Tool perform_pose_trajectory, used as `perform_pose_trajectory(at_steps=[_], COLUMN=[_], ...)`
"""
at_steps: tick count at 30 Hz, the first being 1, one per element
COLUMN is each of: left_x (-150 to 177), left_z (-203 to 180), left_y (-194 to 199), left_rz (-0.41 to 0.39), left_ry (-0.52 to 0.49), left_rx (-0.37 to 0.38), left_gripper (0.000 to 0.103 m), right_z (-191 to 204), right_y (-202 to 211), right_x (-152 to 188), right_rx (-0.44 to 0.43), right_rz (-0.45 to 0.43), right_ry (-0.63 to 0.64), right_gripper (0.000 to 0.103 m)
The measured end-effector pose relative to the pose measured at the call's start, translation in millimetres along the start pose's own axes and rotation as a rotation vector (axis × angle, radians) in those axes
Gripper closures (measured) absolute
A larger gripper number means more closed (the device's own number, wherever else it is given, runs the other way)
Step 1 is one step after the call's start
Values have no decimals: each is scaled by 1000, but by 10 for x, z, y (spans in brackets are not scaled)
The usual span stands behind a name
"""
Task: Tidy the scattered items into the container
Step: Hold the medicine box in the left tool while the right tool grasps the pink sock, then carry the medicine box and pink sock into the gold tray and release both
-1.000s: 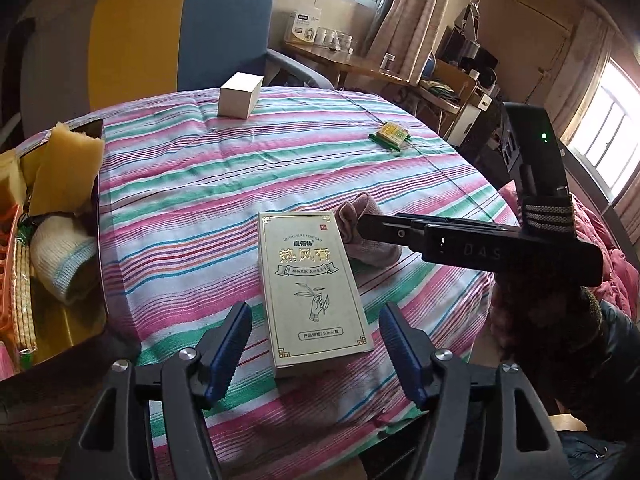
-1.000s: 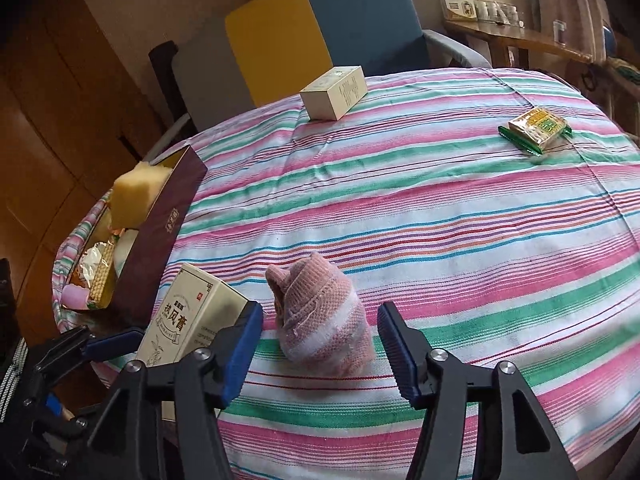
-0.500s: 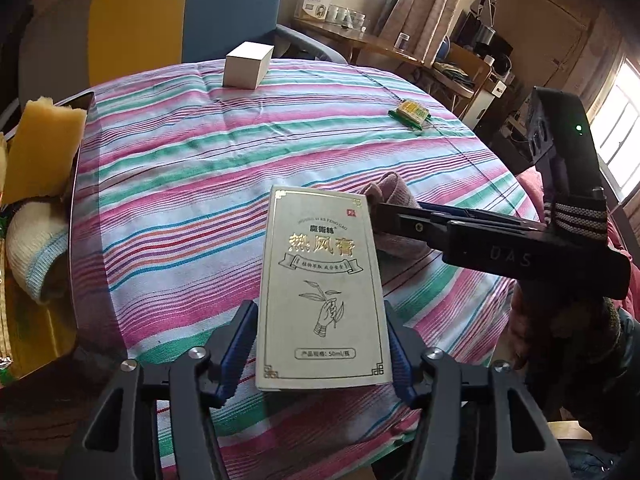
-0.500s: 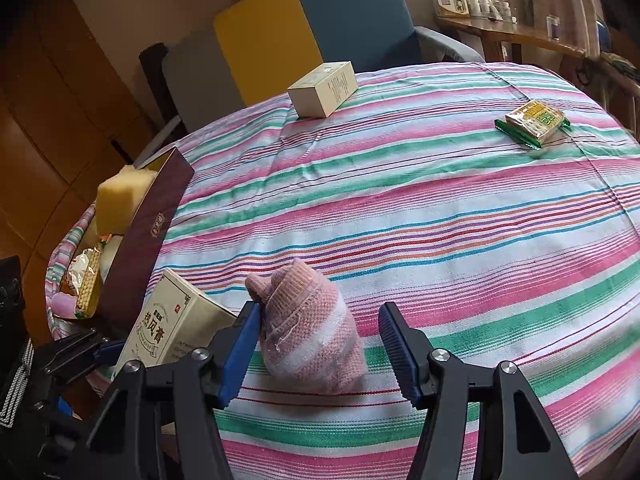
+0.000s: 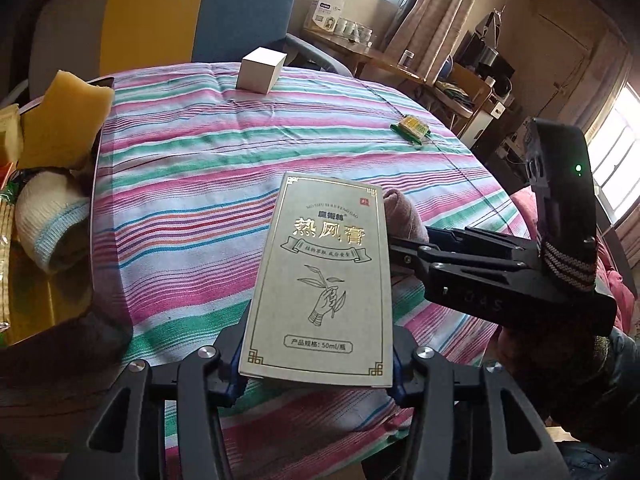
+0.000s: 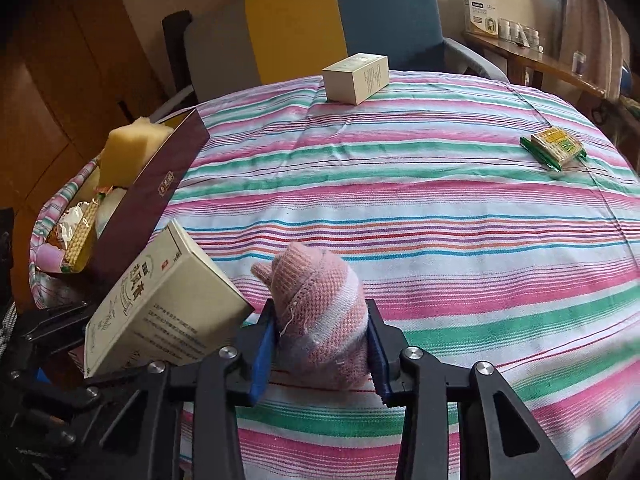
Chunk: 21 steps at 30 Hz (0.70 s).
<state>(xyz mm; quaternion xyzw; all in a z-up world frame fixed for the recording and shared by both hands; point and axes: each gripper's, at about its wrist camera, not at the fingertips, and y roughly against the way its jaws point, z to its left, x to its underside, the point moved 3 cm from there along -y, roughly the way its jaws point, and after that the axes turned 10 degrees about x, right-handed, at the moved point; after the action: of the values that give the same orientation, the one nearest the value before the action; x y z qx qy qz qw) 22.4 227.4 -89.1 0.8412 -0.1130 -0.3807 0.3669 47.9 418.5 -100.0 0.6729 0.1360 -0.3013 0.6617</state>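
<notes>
Pink knit sock (image 6: 320,316) is what we've got pinched in our right tool (image 6: 320,344), low over the striped bench (image 6: 440,200), while our left tool (image 5: 318,360) is clamped on the pale ointment box (image 5: 324,280), tilted up off the cloth. The maroon container (image 6: 160,192) sits at the left edge with a yellow sponge (image 6: 132,148) poking out; a small white box (image 6: 356,78) and a green packet (image 6: 554,148) lie well apart farther back.

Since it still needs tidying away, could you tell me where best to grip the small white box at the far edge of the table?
Grip the white box across its two long side faces, coming from above; it lies flat, with clear cloth around it.
</notes>
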Motion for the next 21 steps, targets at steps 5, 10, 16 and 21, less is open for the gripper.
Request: perform_pose_trajectory(at_steps=[5, 10, 16, 21], left_x=[-14, -71, -107, -137], left_z=[17, 145, 660, 1097], left_y=[232, 581, 1028, 1388], left_rz=[-59, -147, -238, -308], left_ry=[11, 34, 132, 214], left_rx=[-4, -56, -181, -285], left_gripper=[50, 50, 50, 50], right_z=[45, 259, 731, 1268], right_y=[80, 215, 319, 280], right_x=[43, -42, -369, -592], right_rx=[-12, -50, -152, -248], right_rz=[12, -14, -53, -50], right_ry=[-7, 18, 71, 119], right_gripper=[63, 63, 63, 63])
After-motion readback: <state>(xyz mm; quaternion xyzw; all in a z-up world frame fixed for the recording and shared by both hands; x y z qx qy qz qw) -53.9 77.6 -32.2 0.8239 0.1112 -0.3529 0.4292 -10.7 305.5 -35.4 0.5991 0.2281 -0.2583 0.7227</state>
